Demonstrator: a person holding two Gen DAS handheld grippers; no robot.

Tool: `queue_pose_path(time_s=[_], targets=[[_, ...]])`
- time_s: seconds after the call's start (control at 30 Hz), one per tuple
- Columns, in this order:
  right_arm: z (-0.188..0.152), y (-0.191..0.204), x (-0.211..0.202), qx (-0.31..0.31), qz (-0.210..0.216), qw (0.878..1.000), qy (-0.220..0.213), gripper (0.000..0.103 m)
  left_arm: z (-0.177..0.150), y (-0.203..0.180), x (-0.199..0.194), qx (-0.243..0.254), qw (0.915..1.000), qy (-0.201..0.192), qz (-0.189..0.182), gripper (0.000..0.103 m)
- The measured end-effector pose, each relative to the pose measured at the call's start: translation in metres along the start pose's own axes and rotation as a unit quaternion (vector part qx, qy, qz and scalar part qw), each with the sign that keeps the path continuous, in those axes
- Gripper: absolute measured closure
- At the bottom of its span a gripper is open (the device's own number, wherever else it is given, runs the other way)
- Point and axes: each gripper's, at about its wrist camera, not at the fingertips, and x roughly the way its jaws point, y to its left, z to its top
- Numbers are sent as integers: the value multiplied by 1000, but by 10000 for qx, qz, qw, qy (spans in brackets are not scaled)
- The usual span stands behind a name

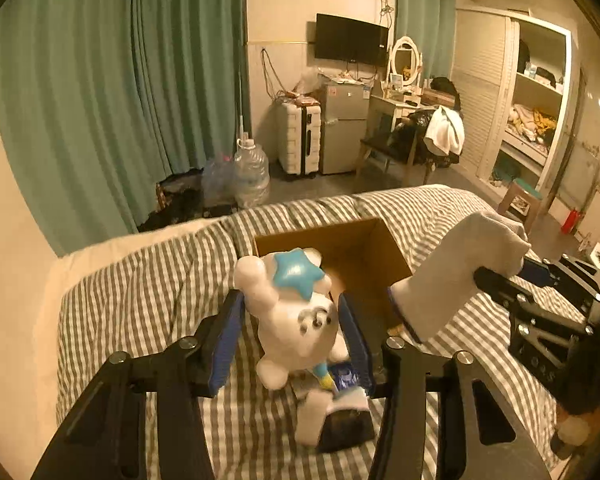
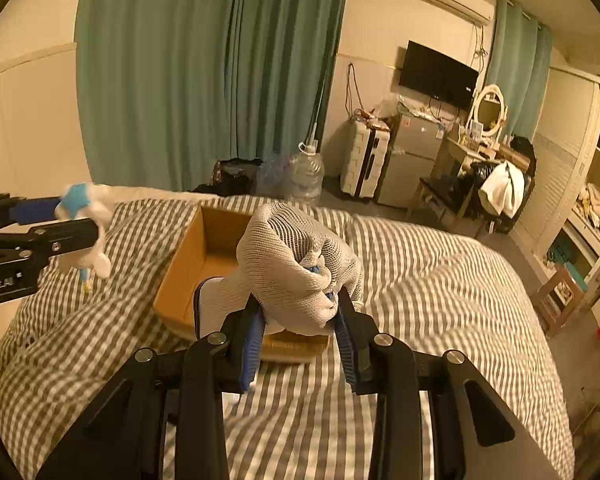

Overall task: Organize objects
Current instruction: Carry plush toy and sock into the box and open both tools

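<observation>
My left gripper (image 1: 292,312) is shut on a white plush bear (image 1: 300,320) with a blue star on its head, held above the striped bed near the open cardboard box (image 1: 360,248). It also shows at the left of the right wrist view (image 2: 86,216). My right gripper (image 2: 300,304) is shut on a white mesh sock (image 2: 296,264) and holds it over the near edge of the box (image 2: 188,276). The sock (image 1: 456,276) hangs to the right of the box in the left wrist view.
A small white and dark object (image 1: 336,420) lies on the striped duvet (image 2: 420,280) under my left gripper. Beyond the bed are water bottles (image 1: 250,172), a suitcase (image 1: 300,140), a small fridge (image 1: 344,128), a chair with clothes (image 1: 428,136) and a wardrobe (image 1: 536,100).
</observation>
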Motion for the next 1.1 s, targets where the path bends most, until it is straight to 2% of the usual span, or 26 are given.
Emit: queue_pose_path(time_s=[0.1,0.27,0.3,0.47,0.57,0.73,0.8,0.83,0.87,0.97,1.03,1.1], targets=[[15,3,13,-51,25,10000,-17,70,15,0,23,-3,10000,20,-61,54],[24,6,49,-128,115,9998,139,70,22,-3,77,-30,9995,292,-97,56],[24,6,60,-124,151,9996,201,70,23,-3,87,-62,9993,339,-119,64],[15,2,108,-129,245,9986,454,70,29,-7,142,-114,9981,526,-315,63],[6,0,141,-156,297,9974,638,70,27,-10,173,-37,9975,640,-299,62],[-5,-2,174,-58,476,9956,811,69,22,-12,210,-70,9957,793,-469,62],[-12,1,180,-89,540,9948,856,67,18,-12,214,-61,9958,808,-423,60],[-13,1,182,-81,571,9946,859,65,17,-12,217,-68,9956,828,-432,55],[-13,1,183,-58,613,9944,854,64,17,-12,218,-79,9951,870,-463,47],[-15,-2,177,72,773,9938,793,50,16,-10,216,-145,9939,944,-555,27],[-11,-8,171,139,819,9941,697,39,17,-9,208,-186,9944,902,-516,24],[-9,-10,154,154,836,9947,583,38,20,-8,195,-202,9950,846,-487,21]])
